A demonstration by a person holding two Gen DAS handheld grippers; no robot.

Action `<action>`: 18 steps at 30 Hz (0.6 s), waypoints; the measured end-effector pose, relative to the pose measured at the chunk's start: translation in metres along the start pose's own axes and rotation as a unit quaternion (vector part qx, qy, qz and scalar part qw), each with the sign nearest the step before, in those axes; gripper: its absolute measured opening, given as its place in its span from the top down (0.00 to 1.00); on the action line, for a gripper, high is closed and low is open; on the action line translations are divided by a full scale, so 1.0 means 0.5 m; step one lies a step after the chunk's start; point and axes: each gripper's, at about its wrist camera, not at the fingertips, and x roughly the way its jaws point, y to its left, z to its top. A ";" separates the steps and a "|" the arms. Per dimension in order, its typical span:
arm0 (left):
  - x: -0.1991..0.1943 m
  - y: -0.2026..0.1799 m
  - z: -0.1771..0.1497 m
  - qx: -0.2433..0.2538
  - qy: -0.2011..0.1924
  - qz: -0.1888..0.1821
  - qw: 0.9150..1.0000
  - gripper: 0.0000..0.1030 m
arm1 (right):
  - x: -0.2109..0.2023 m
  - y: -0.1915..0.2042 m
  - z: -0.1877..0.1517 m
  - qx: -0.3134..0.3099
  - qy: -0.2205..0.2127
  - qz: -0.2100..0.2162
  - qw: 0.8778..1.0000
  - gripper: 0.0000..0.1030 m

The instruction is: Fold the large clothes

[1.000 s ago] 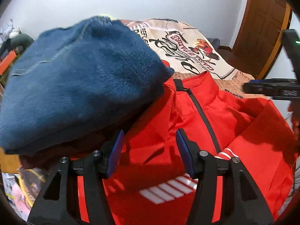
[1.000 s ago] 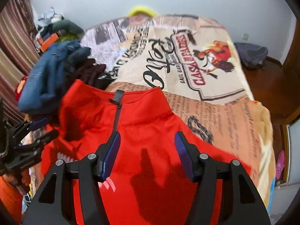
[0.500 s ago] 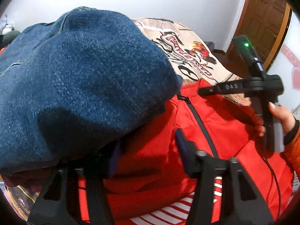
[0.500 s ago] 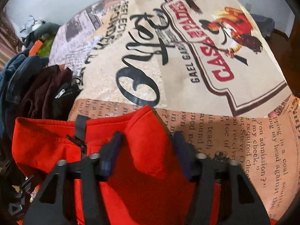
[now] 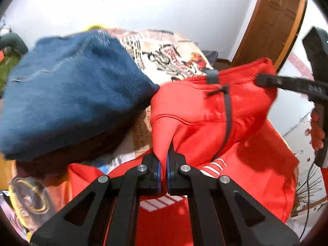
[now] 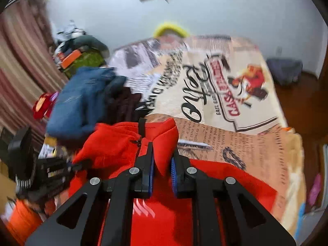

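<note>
Holding: red zip jacket, pinched at two places near its collar and raised off the bed. My left tool is clamped tight on a fold of red fabric. My right tool has just been closing; its blue pads now press a fold beside the zip.

Obstructions: blue denim garment, heaped at 10 o'clock of the left tool, touching the jacket's shoulder; dark maroon clothing beneath it.

Surroundings: printed bedspread at 12 o'clock; yellow pillow at the far wall; wooden door at 2 o'clock; striped curtain at 9 o'clock in the right view.
</note>
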 end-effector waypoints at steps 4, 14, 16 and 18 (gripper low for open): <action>-0.066 -0.006 -0.038 0.009 -0.015 0.000 1.000 0.98 | -0.071 0.043 -0.062 -0.012 -0.011 0.002 1.000 0.88; -0.075 -0.018 -0.211 0.055 0.040 0.024 0.997 0.97 | -0.070 0.062 -0.268 0.016 0.032 0.015 0.999 0.88; -0.067 -0.028 -0.249 0.067 0.055 0.034 0.996 0.97 | -0.060 0.059 -0.299 0.030 0.041 0.014 0.999 0.88; -0.058 -0.035 -0.287 0.068 0.070 0.039 0.994 0.95 | -0.058 0.061 -0.320 0.031 0.047 0.006 0.998 0.88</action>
